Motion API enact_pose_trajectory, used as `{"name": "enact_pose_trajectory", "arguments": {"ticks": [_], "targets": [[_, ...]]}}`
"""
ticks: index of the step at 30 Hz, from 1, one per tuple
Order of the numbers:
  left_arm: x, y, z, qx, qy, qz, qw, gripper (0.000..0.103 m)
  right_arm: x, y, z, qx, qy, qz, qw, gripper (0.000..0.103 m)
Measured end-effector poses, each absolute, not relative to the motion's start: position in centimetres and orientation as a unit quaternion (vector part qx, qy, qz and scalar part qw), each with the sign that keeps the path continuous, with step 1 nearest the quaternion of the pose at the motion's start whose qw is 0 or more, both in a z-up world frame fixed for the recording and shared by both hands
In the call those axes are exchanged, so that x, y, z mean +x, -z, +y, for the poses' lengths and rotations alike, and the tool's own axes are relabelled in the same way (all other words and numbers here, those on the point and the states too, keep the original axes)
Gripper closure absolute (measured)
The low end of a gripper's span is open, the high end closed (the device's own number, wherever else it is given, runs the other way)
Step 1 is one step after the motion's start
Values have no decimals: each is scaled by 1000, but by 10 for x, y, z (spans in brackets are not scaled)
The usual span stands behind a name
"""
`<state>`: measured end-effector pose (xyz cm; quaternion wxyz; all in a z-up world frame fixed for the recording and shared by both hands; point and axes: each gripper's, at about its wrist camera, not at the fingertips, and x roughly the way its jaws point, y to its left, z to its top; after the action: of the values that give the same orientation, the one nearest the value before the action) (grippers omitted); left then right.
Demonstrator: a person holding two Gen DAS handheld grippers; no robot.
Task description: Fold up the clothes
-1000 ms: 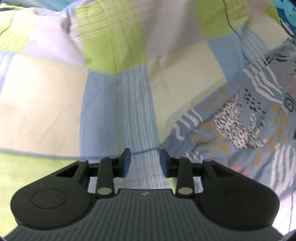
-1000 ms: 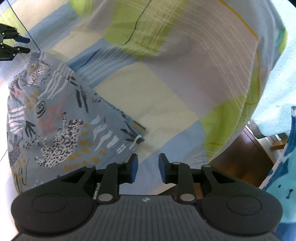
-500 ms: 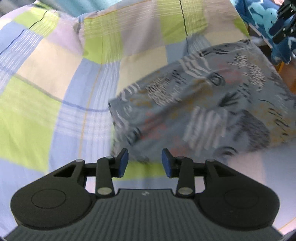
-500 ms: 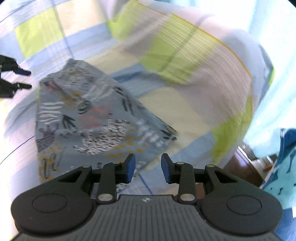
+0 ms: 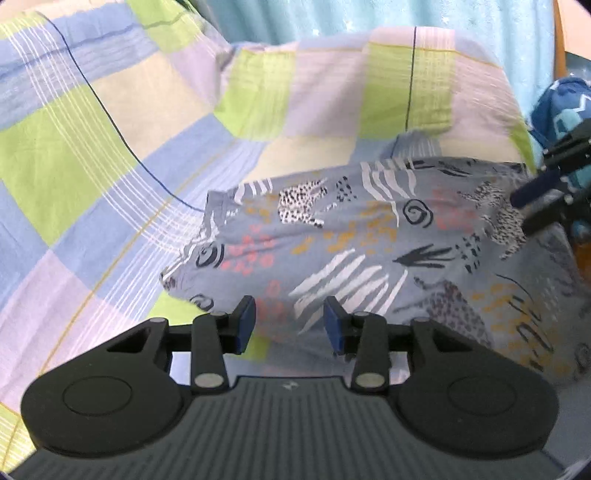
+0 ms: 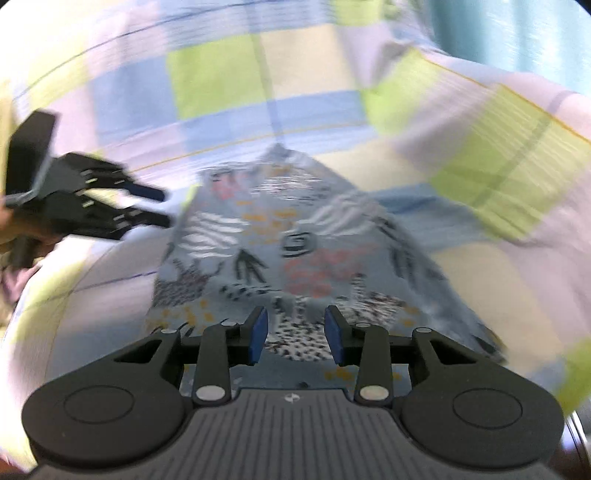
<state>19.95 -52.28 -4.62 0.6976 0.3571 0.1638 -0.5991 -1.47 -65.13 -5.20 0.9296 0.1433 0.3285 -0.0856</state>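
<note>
A grey-blue garment [image 5: 369,251] printed with animals, stripes and spots lies folded flat on the checked bedsheet [image 5: 92,155]. It also shows in the right wrist view [image 6: 295,258], blurred. My left gripper [image 5: 290,326] is open and empty, held above the garment's near left corner. My right gripper [image 6: 295,338] is open and empty above the garment's opposite end. Each gripper shows in the other's view: the right gripper [image 5: 543,201] at the far right, the left gripper [image 6: 147,206] at the left.
The bedsheet has green, blue, lilac and cream squares and bunches up at the back [image 5: 258,55]. A turquoise curtain [image 5: 369,18] hangs behind. A blue patterned cloth [image 5: 561,107] lies at the far right.
Both grippers have pulled back and up from the garment, so more of it and the bed shows. Both stayed open. The right wrist view is now blurred by motion.
</note>
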Motion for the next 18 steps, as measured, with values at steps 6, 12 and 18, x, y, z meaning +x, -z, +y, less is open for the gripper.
{"name": "enact_pose_trajectory", "arguments": {"ticks": [6, 12, 18], "targets": [[182, 73, -517, 393, 558, 119, 721, 66, -24, 77, -648, 87, 63, 304, 946, 61], [151, 62, -487, 384, 545, 95, 739, 66, -58, 67, -635, 56, 60, 287, 954, 60], [97, 47, -438, 373, 551, 110, 739, 59, -92, 53, -582, -5, 19, 309, 951, 58]]}}
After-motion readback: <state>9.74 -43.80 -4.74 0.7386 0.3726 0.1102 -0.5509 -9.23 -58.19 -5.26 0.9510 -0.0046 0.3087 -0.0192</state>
